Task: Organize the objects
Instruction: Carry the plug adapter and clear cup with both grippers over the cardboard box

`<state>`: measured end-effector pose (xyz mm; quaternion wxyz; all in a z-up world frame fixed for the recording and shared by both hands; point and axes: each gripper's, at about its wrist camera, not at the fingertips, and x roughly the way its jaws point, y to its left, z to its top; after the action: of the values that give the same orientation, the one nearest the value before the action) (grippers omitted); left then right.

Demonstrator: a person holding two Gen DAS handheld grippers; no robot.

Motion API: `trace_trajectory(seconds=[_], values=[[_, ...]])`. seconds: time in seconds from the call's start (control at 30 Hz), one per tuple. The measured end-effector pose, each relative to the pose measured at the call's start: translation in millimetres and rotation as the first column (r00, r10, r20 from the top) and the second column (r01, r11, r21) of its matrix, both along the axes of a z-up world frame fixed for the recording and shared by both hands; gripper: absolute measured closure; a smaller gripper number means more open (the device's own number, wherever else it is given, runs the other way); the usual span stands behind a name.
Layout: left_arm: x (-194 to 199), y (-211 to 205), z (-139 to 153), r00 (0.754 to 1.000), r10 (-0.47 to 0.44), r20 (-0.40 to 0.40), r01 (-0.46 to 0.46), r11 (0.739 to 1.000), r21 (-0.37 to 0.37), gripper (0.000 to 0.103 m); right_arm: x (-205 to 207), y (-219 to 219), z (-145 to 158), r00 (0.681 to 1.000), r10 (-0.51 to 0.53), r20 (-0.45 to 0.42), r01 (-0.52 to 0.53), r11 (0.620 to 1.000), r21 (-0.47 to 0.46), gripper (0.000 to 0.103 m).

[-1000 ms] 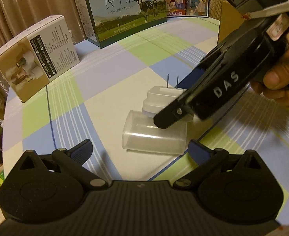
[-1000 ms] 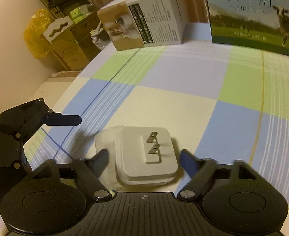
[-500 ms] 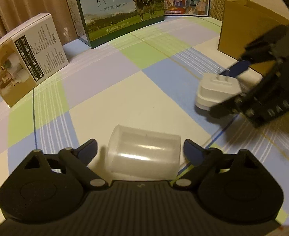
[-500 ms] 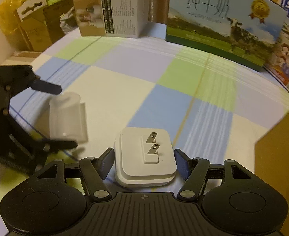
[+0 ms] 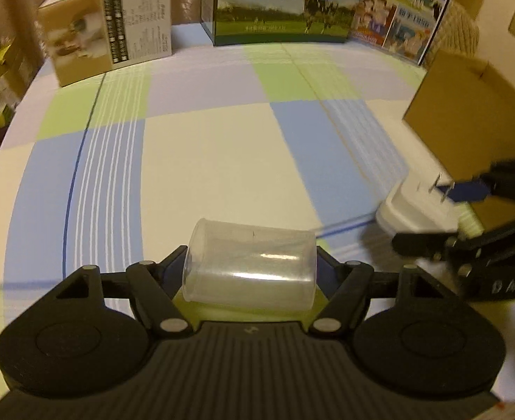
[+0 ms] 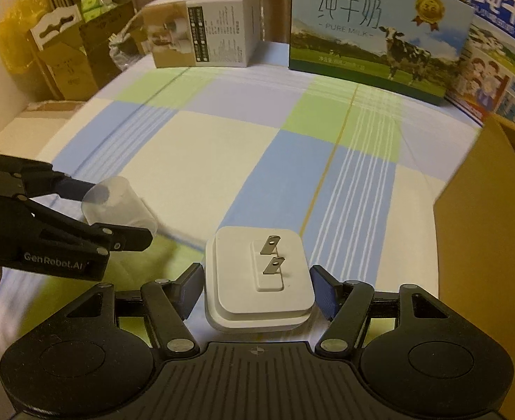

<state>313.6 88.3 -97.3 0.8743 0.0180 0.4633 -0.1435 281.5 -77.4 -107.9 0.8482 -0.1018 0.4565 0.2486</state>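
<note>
here the left gripper [image 5: 250,266] clamps the clear cup [image 5: 250,269]; the right gripper [image 6: 257,285] pinches the white plug adapter [image 6: 257,280].

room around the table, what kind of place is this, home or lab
Most likely a lived-in home room, not a lab. The table wears a checked cloth, milk gift cartons and an appliance box stand along its far edge, and cardboard boxes with a yellow bag are piled by curtains beyond.

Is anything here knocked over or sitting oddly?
The clear plastic cup is on its side, gripped across its ends by the left gripper. The white plug adapter points its prongs up in the right gripper.
</note>
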Motion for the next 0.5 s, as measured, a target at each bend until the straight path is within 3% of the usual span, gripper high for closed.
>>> trace_trajectory(seconds=[0.5], values=[[-119.0,-30.4,76.6,0.991,0.116,0.06,-0.113,0.992,-0.058,0.033,-108.7,-57.2,70.2,0.995,-0.103,0.014,0.1,0.988,0.118,0.04]])
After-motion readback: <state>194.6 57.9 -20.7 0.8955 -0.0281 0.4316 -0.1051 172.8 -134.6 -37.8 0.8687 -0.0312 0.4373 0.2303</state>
